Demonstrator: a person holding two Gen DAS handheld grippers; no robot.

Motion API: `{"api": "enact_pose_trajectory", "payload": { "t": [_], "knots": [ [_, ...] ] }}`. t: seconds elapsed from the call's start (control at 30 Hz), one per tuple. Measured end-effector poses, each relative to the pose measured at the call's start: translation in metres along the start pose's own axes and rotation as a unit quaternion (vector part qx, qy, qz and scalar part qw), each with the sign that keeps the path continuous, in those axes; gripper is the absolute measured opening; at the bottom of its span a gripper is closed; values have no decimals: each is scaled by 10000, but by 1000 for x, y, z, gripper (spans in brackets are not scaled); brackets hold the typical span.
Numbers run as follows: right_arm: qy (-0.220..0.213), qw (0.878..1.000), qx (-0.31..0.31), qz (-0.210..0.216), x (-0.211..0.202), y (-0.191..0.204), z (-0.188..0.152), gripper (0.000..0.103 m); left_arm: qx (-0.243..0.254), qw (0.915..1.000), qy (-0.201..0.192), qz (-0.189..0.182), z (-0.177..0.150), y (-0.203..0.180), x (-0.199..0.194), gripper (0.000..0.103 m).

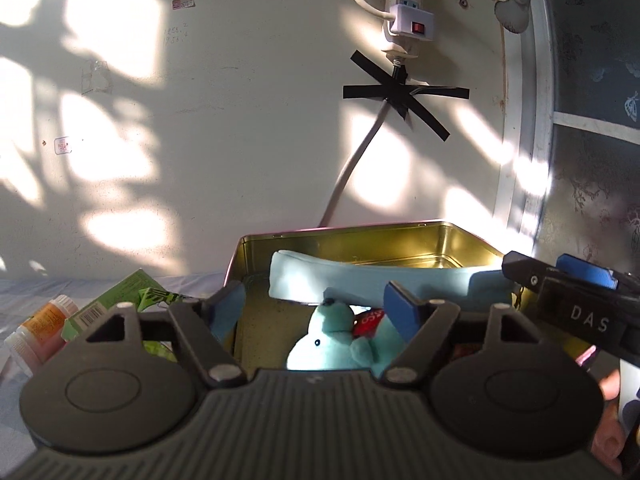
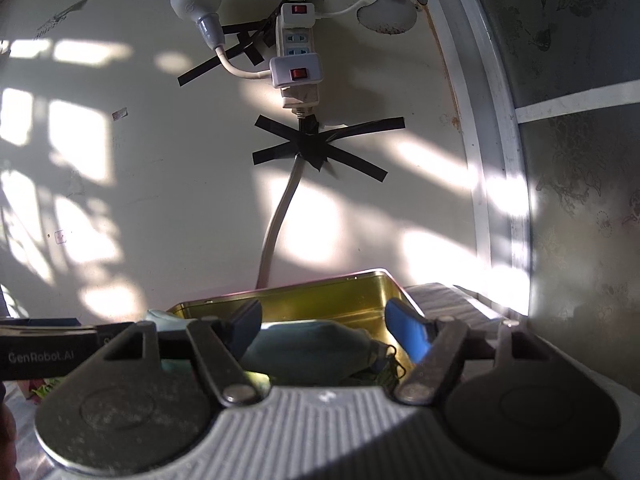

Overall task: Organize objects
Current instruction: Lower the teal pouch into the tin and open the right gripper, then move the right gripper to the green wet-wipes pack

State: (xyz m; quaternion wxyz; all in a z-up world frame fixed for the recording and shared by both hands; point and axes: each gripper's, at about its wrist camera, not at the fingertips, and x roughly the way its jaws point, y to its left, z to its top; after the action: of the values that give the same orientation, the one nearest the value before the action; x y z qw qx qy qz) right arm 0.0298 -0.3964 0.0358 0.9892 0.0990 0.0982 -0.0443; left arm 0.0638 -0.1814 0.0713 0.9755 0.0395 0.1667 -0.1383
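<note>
A gold metal tin stands open against the wall. Inside lie a light blue pouch, a turquoise plush toy and a small red item. My left gripper is open and empty just above the tin's near side, over the plush toy. My right gripper is open and empty over the same tin, above the blue pouch. The right gripper also shows in the left wrist view, at the tin's right side.
Left of the tin lie a green carton, a green wrapper and an orange-and-white tube on a pale cloth. A power strip and taped cable hang on the wall behind. A window frame stands right.
</note>
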Motion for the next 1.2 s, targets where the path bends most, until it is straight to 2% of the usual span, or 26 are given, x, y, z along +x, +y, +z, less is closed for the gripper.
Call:
{"api": "enact_pose_trajectory", "payload": {
  "t": [0.2, 0.37, 0.53, 0.7, 0.9, 1.03, 1.07, 1.2],
  "knots": [
    [22, 9991, 413, -36, -53, 5, -13, 72, 436, 9981, -222, -365, -32, -8, -57, 81],
    [284, 9970, 716, -35, -88, 7, -33, 74, 591, 9973, -38, -433, -62, 7, -81, 82],
    [953, 9926, 730, 154, -91, 26, -56, 74, 460, 9978, 484, -50, -83, 47, -83, 82],
    [1604, 9850, 201, 610, -79, 73, -74, 74, 257, 9946, 897, 458, -100, 92, -85, 82],
    [2106, 9687, -467, 1230, -66, 134, -89, 73, -201, 9899, 1050, 935, -106, 145, -89, 81],
    [2350, 9566, -676, 1584, -56, 167, -94, 73, -237, 9864, 1038, 1250, -106, 170, -90, 81],
    [2396, 9542, -706, 1644, -53, 175, -96, 76, -208, 9853, 1035, 1345, -106, 176, -89, 82],
    [2465, 9453, -976, 1902, -48, 207, -99, 76, -337, 9806, 1107, 1583, -106, 205, -84, 82]
  ]
}}
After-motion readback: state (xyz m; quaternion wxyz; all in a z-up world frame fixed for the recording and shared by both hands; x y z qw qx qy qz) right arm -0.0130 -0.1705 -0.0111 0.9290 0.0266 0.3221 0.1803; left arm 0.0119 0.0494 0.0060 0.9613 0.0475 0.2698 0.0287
